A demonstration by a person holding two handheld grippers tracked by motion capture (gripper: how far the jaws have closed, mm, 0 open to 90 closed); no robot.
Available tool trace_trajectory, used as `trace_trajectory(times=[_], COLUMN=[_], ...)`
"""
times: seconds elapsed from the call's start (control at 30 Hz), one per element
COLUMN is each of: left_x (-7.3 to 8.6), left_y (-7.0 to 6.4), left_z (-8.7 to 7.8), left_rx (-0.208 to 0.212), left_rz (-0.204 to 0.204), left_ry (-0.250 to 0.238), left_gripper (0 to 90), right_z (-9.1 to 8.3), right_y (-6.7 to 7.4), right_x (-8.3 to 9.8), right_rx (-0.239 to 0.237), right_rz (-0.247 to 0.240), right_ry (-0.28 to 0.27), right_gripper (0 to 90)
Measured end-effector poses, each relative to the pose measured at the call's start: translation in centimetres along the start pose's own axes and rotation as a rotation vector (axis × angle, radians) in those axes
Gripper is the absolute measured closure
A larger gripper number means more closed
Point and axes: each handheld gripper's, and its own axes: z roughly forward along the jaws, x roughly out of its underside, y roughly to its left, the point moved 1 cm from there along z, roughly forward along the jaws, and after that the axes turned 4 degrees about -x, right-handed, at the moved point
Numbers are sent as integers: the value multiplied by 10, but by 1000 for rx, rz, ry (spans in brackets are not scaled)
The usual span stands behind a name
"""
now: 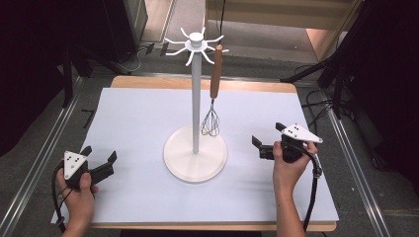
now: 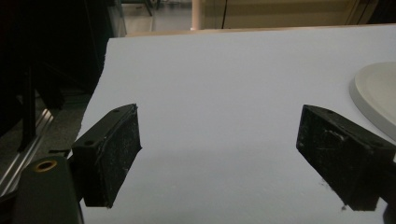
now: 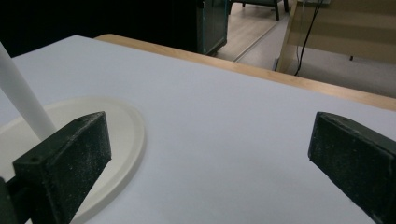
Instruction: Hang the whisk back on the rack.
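A white stand (image 1: 196, 94) with a round base (image 1: 195, 159) rises from the middle of the table, its top ringed with hooks (image 1: 196, 43). A whisk with a brown wooden handle (image 1: 216, 79) hangs from one hook, its wire head (image 1: 210, 123) just above the base. My left gripper (image 1: 100, 159) rests open at the near left, nothing between its jaws. On the right my right gripper (image 1: 267, 138) is open too, pointed toward the stand. The base edge (image 2: 373, 95) lies off to the right in the left gripper view; the base (image 3: 119, 140) and pole (image 3: 23, 98) appear in the right gripper view.
A white sheet (image 1: 148, 113) covers the wooden table (image 1: 148, 81). Metal rails (image 1: 44, 148) run along both sides. Dark tripod legs (image 1: 326, 69) and cables stand on the floor beyond the right edge. Open sheet lies around both grippers.
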Motion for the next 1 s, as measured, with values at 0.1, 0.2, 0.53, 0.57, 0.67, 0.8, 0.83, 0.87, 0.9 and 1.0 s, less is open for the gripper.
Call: trace_trajectory(times=[0.1,0.2,0.53,0.57,0.67,0.8,0.83,0.87,0.9,1.0], left_x=[0,0,0,0,0,0,0,0,0,0], left_y=[0,0,0,0,0,0,0,0,0,0], left_z=[0,0,0,0,0,0,0,0,0,0], left_rx=[0,-1,-2,-2,-2,-3,-3,-2,-3,-3], left_rz=[1,-1,0,0,-2,-1,-2,-2,-2,-1], left_ry=[0,-1,-1,0,-2,-1,-2,-2,-2,-1], left_gripper=[145,145,145,145,145,145,145,145,145,145], right_z=[0,-1,-3,-3,-4,-5,-5,-5,-4,-4], right_y=[-3,-6,-18,-18,-20,-24,-25,-26,-28,-30], right_x=[6,12,35,37,44,56,59,62,65,68], right_rx=[7,11,26,29,32,42,47,47,50,50], right_rz=[1,9,29,29,34,42,48,52,59,64], right_ry=[20,33,83,90,96,120,127,132,137,144], right_gripper=[0,0,0,0,0,0,0,0,0,0])
